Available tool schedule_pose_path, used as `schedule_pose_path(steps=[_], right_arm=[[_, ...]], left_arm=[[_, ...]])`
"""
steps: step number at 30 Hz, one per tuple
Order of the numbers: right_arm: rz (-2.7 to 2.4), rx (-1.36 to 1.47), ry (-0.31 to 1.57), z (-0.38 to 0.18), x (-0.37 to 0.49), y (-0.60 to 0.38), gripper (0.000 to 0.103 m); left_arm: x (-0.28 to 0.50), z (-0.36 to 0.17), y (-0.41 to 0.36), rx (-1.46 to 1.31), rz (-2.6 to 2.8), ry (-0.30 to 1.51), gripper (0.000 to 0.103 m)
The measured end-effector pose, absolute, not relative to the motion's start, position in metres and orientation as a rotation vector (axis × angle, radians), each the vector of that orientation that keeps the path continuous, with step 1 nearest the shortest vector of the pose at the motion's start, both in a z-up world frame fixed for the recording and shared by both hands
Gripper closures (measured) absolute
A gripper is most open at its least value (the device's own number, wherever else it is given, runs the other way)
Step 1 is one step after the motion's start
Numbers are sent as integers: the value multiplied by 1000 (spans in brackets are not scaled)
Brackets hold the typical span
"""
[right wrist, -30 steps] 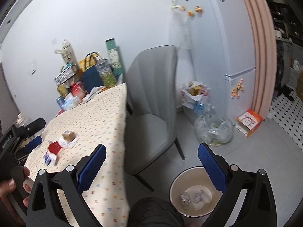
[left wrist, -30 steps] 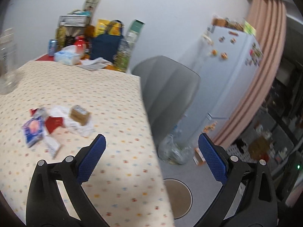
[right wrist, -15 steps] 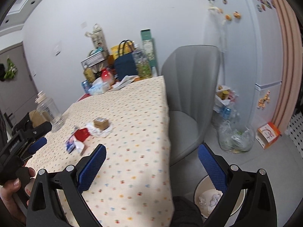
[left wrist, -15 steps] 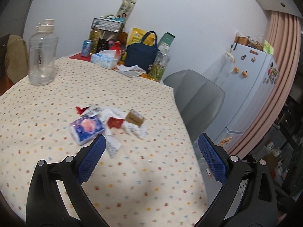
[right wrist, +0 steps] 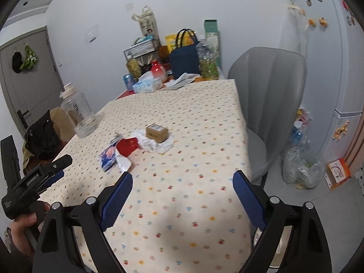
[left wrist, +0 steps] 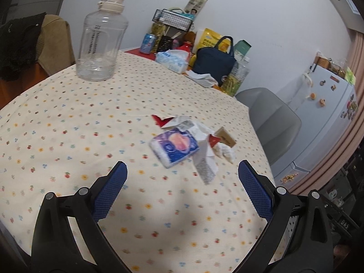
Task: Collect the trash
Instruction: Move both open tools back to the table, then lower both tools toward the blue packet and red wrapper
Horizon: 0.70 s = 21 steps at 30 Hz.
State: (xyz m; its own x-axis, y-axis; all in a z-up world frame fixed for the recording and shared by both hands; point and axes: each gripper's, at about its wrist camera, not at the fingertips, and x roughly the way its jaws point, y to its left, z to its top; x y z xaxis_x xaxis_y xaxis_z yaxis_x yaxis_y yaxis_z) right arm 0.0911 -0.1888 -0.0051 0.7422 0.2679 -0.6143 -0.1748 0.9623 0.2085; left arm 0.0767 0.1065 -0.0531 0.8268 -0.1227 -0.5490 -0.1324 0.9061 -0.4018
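A: L gripper (left wrist: 182,187) over the table (left wrist: 68,118), jaws spread wide, nothing between the pads.

B: Same w/ the R gripper (right wrist: 182,192): wide apart, holding nothing, above the near part of the dotted cloth.

A: Trash pile sits mid-table, just ahead of the L jaws. Blue-purple tissue pack (left wrist: 174,147) nearest, white crumpled wrappers (left wrist: 204,157) beside it on the right, touching.

B: Red torn scrap (left wrist: 162,120) behind the pack. Small brown cardboard box (right wrist: 157,132) on the crumpled white paper, far side of the pile from the L gripper.

A: From the R cam: pack at the pile's left edge, red piece (right wrist: 128,146) between pack and box.

B: Clear water jug (left wrist: 101,39) upright, well apart from the pile, toward the table's far left corner.

A: Grey chair (right wrist: 270,104) tucked at the right edge. Clear bag (right wrist: 302,170) on the floor by the fridge (right wrist: 329,68).

B: Jug's contents? Can't tell.
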Motion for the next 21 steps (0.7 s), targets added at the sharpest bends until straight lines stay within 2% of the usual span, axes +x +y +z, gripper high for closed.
schedule_pose_path(steps=[5,21], right_arm=[[330,111,722,-12,110,-155,26],[467,-32,834,-46,159,-51,36]], left_arm=[[78,-61,127,-459,53,619,6],[71,-71,179,-489,159,621,6]])
